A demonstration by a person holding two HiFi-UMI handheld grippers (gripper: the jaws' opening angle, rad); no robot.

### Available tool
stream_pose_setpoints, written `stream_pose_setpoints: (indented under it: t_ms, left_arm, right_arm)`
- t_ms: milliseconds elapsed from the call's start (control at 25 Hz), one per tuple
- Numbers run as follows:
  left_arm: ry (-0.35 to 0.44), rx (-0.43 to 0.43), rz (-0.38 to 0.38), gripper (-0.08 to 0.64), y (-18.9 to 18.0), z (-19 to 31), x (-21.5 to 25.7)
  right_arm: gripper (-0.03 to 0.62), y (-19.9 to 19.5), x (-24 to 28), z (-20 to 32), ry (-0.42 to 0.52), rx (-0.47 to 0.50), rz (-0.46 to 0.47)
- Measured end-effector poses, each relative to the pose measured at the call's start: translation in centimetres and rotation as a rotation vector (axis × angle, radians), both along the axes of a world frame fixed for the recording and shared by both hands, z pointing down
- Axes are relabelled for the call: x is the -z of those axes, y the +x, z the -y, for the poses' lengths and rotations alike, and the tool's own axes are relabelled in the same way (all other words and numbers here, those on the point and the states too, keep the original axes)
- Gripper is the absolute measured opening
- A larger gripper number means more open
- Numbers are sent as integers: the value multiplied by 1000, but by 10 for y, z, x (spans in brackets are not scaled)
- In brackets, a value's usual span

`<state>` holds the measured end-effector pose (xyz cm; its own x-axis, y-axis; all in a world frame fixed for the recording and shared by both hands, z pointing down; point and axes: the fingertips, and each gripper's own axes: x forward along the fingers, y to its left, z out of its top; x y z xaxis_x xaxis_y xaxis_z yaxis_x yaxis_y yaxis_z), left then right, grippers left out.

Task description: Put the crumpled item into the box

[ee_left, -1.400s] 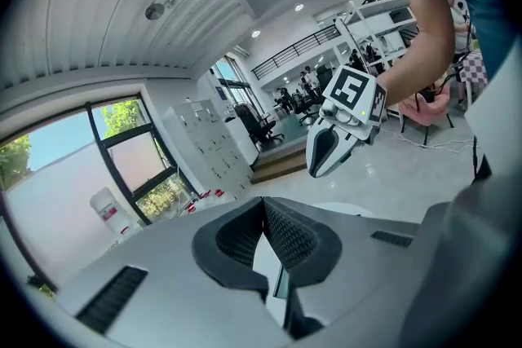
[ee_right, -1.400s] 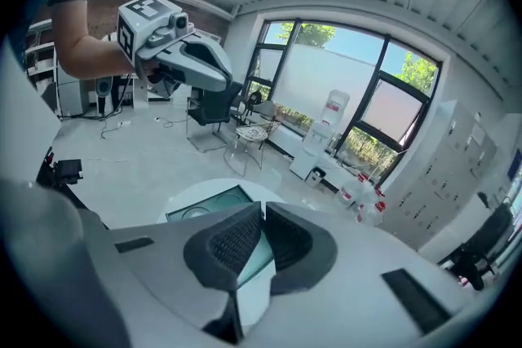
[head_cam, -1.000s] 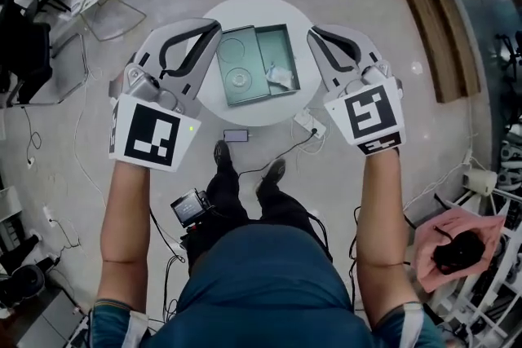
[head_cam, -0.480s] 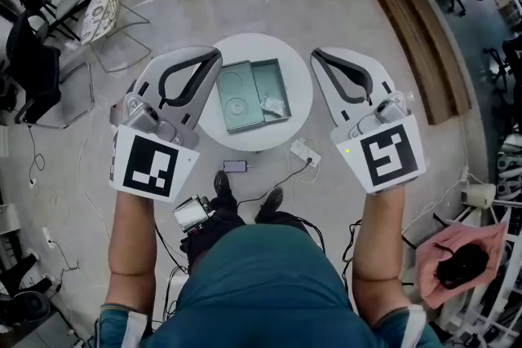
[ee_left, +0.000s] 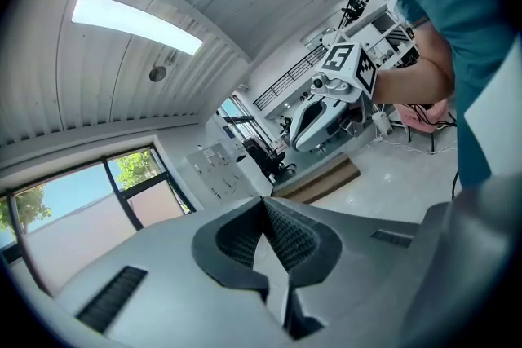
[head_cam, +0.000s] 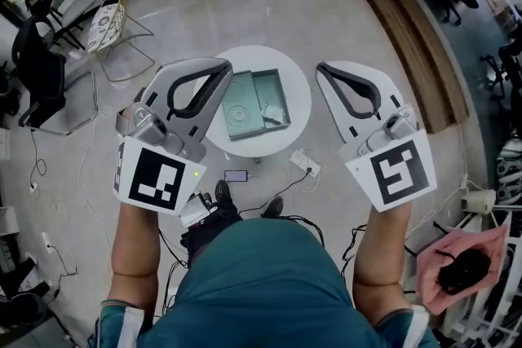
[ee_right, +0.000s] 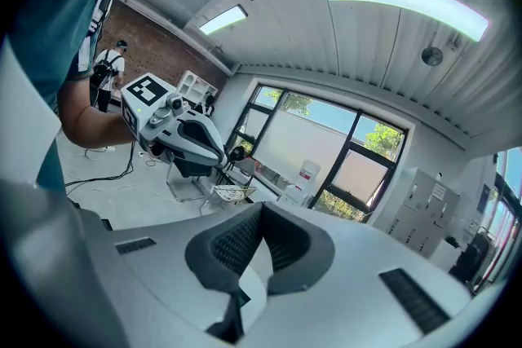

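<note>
left gripper (head_cam: 223,68) hangs at the left, high over the floor (head_cam: 383,134) and off to the left of the round white surface (head_cam: 261,55). in its own view the fingers (ee_left: 238,239) meet at the tips w/ nothing betw them, so we read it as closed and empty.

mid-scene, the teal box (head_cam: 278,76) sits open on the surface. the crumpled item (head_cam: 273,116) lies inside its right half, toward the near right corner, touching the box floor. the left half holds a round shape; we can't tell what. on the floor just near of the surface we see a phone (head_cam: 236,175), a power strip (head_cam: 302,163) and loose cables (head_cam: 281,218) by our feet.

right gripper (head_cam: 323,71) hangs at the right, likewise raised and beside the surface, not over the box. its fingers (ee_right: 236,242) also close tip to tip, holding nothing.

we judge the task basically done, item in, both grippers clear. risks from here, imo:
- the item looks light and loose, so it could spring open and ride up over the rim, esp if the box gets nudged.
- the surface is small, and a low swing of either gripper could bump the box toward an edge.
- cables and strip sit close to our feet, and a careless step could snag them.
</note>
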<state>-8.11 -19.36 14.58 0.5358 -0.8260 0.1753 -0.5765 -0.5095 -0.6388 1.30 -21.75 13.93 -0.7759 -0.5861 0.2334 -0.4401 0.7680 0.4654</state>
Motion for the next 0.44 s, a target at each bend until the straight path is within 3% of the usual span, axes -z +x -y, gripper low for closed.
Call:
stream_pose_setpoints:
  t_ms: [440]
  left_arm:
    - [8, -16, 0, 18, 5, -10, 3]
  right_arm:
    - [37, 1, -4, -10, -9, 13, -30]
